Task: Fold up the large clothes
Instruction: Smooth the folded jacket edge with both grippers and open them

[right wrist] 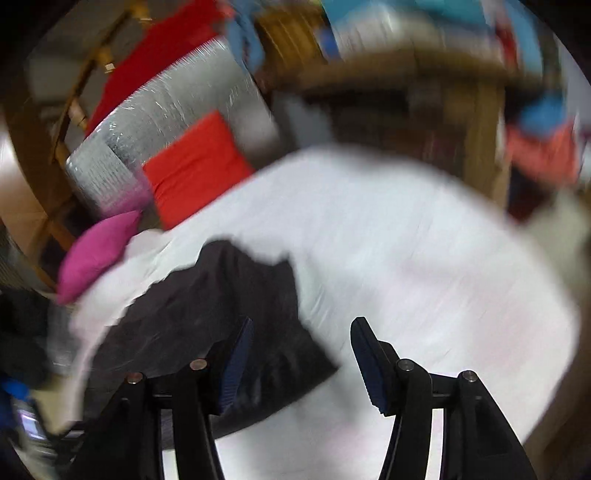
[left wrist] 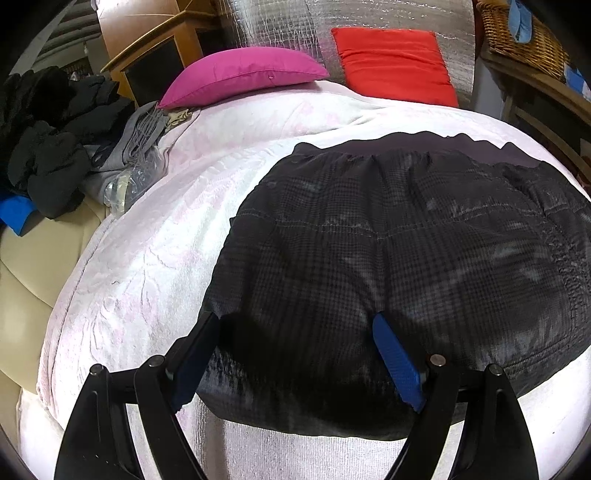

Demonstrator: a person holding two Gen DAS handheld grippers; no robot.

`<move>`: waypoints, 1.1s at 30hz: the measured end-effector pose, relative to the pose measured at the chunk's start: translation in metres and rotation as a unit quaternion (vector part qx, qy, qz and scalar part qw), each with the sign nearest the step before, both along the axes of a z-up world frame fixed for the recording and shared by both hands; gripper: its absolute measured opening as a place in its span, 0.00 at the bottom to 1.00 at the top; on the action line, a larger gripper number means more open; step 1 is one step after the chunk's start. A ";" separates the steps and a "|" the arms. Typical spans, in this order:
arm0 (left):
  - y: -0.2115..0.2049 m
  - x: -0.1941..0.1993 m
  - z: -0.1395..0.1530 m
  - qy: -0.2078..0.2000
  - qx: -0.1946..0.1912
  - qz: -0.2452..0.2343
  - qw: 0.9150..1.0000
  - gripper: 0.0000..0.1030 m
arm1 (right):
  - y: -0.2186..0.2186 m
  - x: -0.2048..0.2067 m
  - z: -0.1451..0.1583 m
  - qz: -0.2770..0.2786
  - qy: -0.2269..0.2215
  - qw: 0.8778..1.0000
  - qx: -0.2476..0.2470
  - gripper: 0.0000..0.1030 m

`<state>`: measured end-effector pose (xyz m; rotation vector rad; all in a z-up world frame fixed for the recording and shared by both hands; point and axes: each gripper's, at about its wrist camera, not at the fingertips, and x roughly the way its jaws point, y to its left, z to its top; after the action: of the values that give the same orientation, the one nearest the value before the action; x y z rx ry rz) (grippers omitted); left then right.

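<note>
Dark checked garment (left wrist: pixel 399 266) folded into a thick, roughly square bundle, lying flat on the white bedspread (left wrist: pixel 147 258) of a bed, waistband at the far edge. Left gripper (left wrist: pixel 299 354) held just over the bundle's near edge, jaws spread wide, blue pads (left wrist: pixel 399 365) on either side of the near fold, nothing pinched. Whether the pads brush the cloth cannot be told. Right gripper (right wrist: pixel 303 358) seen through a heavily blurred view, jaws apart and empty, raised over bare bedspread (right wrist: pixel 406 258) just right of the garment (right wrist: pixel 229 314); left finger overlapping the bundle's right edge in the view, contact unclear. Magenta pillow (left wrist: pixel 243 74) and red pillow (left wrist: pixel 395 62) at the far end of the bed, silver foil panel (left wrist: pixel 280 33) behind them. Heap of dark clothes (left wrist: pixel 48 140) off the bed's far left side. Wicker basket (left wrist: pixel 517 33) on a shelf at far right.
</note>
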<state>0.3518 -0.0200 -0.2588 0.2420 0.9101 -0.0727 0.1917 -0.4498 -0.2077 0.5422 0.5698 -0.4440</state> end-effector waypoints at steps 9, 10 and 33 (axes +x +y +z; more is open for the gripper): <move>-0.002 -0.003 0.000 -0.005 0.003 -0.007 1.000 0.83 | 0.049 0.069 -0.042 0.117 0.102 0.988 -0.020 0.61; -0.002 -0.004 0.000 -0.006 0.004 -0.010 1.000 0.83 | 0.045 0.079 -0.055 0.112 0.130 0.985 -0.017 0.61; 0.025 -0.013 -0.008 -0.018 0.048 0.048 0.998 0.87 | 0.156 0.116 -0.071 0.274 0.129 0.951 -0.066 0.63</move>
<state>0.3389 0.0055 -0.2669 0.2885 0.8883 0.0638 0.3079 -0.2941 -0.2782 0.1796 0.9037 -0.0186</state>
